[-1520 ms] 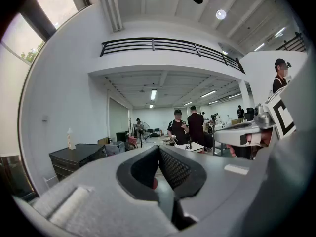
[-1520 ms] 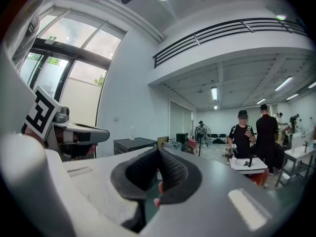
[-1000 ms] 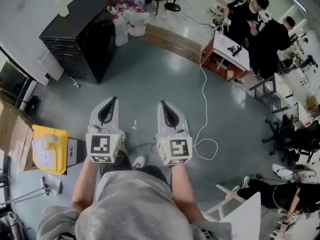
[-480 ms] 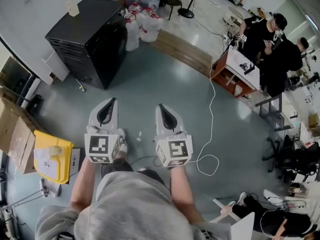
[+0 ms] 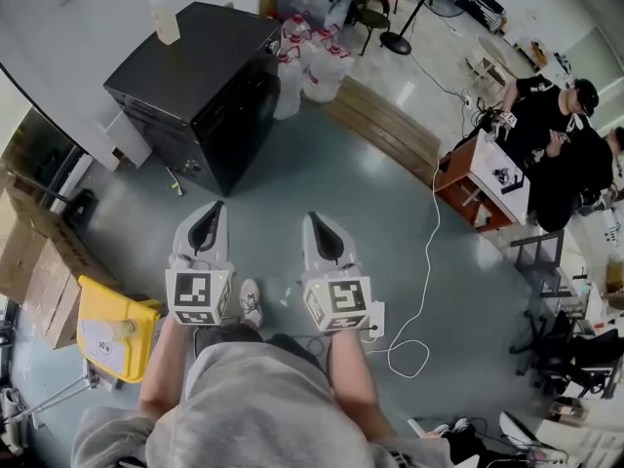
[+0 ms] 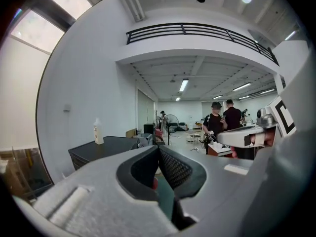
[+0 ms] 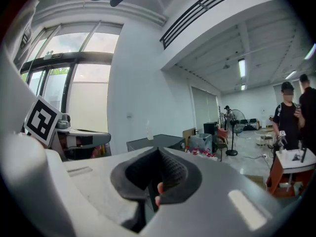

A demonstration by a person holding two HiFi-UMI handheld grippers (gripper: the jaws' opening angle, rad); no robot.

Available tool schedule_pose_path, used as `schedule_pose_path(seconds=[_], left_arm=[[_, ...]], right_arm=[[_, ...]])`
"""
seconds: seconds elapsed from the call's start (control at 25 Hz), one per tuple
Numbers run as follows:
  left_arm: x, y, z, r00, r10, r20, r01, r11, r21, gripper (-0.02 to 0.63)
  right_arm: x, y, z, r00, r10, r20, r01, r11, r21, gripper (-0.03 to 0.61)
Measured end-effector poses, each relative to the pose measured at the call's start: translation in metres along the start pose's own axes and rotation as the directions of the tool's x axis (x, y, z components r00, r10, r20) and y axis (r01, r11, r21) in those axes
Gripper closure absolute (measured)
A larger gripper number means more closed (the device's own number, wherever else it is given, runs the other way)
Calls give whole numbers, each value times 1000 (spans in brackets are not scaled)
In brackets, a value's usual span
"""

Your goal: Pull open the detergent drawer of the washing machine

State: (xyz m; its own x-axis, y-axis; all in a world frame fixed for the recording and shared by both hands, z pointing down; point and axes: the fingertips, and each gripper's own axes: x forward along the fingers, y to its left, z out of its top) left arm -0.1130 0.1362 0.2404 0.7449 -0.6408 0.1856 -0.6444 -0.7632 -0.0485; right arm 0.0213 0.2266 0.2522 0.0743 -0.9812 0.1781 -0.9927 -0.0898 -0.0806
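The washing machine (image 5: 195, 71) is a black box against the white wall, far ahead of both grippers; its detergent drawer cannot be made out. A pale bottle (image 5: 166, 18) stands on its top. My left gripper (image 5: 216, 209) and right gripper (image 5: 314, 218) are held side by side over the grey floor, both shut and empty, pointing towards the machine. In the left gripper view the machine (image 6: 106, 149) shows beyond the closed left gripper (image 6: 159, 149). The right gripper view has it (image 7: 153, 141) small past the closed right gripper (image 7: 159, 151).
A yellow bin (image 5: 109, 325) and cardboard boxes (image 5: 29, 261) sit at the left. Bags of bottles (image 5: 312, 57) stand right of the machine. A white cable (image 5: 429, 252) runs across the floor to a power strip (image 5: 375, 320). People stand by a desk (image 5: 483, 188) at the right.
The person has walked forward: the washing machine has come closer and lower in the head view, and the people have slid right. Both grippers stay shut, side by side.
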Motion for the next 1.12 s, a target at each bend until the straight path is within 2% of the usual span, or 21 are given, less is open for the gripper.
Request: schedule_pose_path(seconds=[0.28,0.44,0.72,0.88,1.12], left_arm=[[51,70,-12,999,38,-32,-39,999,-13,603],[74,104,-20,996,75,-44,-75,997,-3,603],[96,141,-39,988,139,-71,-139,990,2,603],[113,157,-53,982,170,-88,-172,985,-21,604],[154,180,-73,961,250,-115,-257,965,-48,603]], right_arm=[[103,20,-5,997,73,-29,-73,997,12,575],[152,27,-12,993,114,-34,-112,992,50,575],[219,34,-30,983,175,-63,-168,981,97,575],[255,33,-40,976,200,-86,-191,976,101,575],[312,18,-62,953,278,-120,-262,956,134,575]])
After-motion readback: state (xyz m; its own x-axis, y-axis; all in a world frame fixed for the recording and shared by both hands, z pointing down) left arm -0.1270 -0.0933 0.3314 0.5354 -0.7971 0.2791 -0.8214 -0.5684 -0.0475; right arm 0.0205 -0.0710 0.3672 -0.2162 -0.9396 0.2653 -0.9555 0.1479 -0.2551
